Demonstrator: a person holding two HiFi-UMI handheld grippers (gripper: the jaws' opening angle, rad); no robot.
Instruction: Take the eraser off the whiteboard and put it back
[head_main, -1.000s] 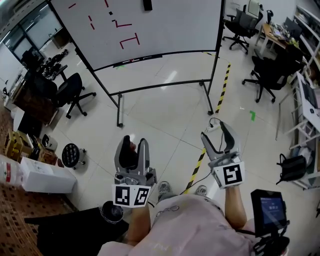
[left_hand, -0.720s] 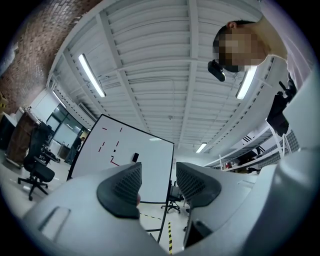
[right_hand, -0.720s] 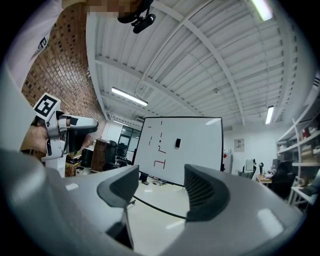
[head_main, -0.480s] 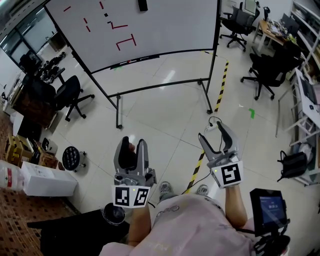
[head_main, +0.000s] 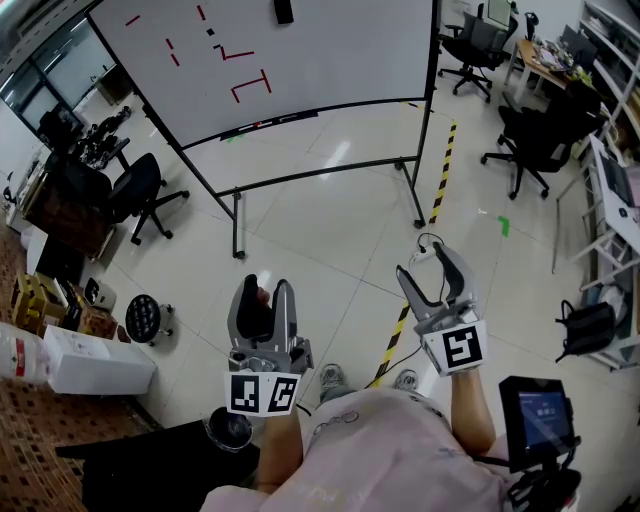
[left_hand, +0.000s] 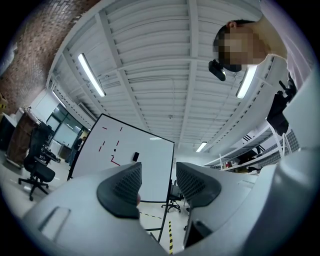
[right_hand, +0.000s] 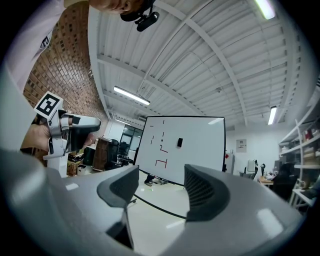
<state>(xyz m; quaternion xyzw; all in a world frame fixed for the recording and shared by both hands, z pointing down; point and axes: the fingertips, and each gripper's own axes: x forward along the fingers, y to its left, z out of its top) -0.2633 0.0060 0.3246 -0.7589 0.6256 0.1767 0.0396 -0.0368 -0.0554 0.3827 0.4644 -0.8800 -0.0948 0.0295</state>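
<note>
The eraser (head_main: 284, 10) sits high on the whiteboard (head_main: 330, 60), well apart from both grippers, so nothing is done yet. The left gripper (head_main: 268, 284) has its fingers drawn together on nothing. The right gripper (head_main: 425, 262) has its fingers spread and empty.

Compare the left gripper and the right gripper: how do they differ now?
The grey left gripper holds its jaws close together, almost parallel; the grey right gripper spreads its jaws in a wide V. The left gripper is held lower in the head view than the right gripper. Both are empty and point toward the white whiteboard.
</note>
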